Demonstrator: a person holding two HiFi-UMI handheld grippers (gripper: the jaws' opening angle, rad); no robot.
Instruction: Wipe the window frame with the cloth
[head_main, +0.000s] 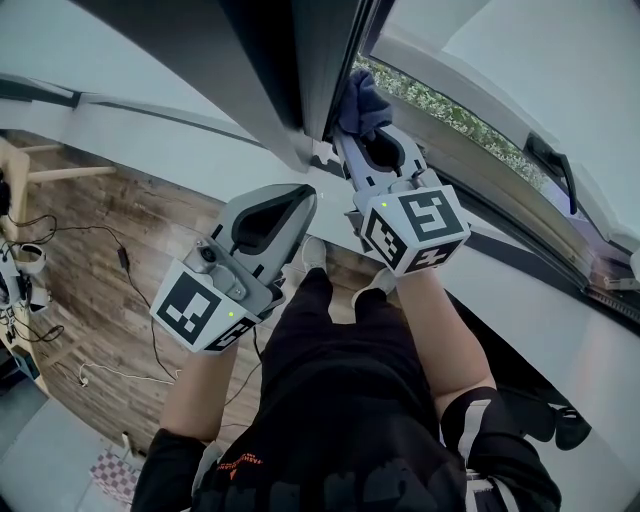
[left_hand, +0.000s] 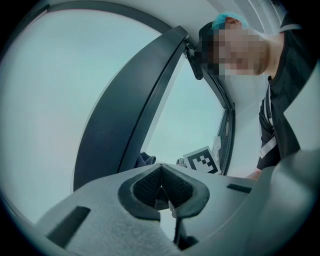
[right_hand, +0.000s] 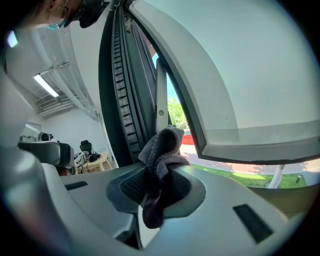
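Note:
My right gripper (head_main: 365, 128) is shut on a grey-purple cloth (head_main: 362, 100), which bunches out past the jaw tips against the dark window frame (head_main: 300, 70). In the right gripper view the cloth (right_hand: 161, 150) hangs between the jaws right at the frame's ribbed edge (right_hand: 122, 100). My left gripper (head_main: 300, 200) hangs lower and to the left, shut with nothing in it, apart from the frame. From the left gripper view the jaws (left_hand: 161, 187) meet at the tips, and the dark frame (left_hand: 130, 115) rises beyond, with a bit of cloth (left_hand: 145, 160) beside it.
The window sash (head_main: 540, 150) stands open to the right with greenery outside. A wooden floor (head_main: 90, 250) with cables (head_main: 125, 260) lies far below to the left. The person's legs and shoes (head_main: 312, 255) stand beneath the grippers.

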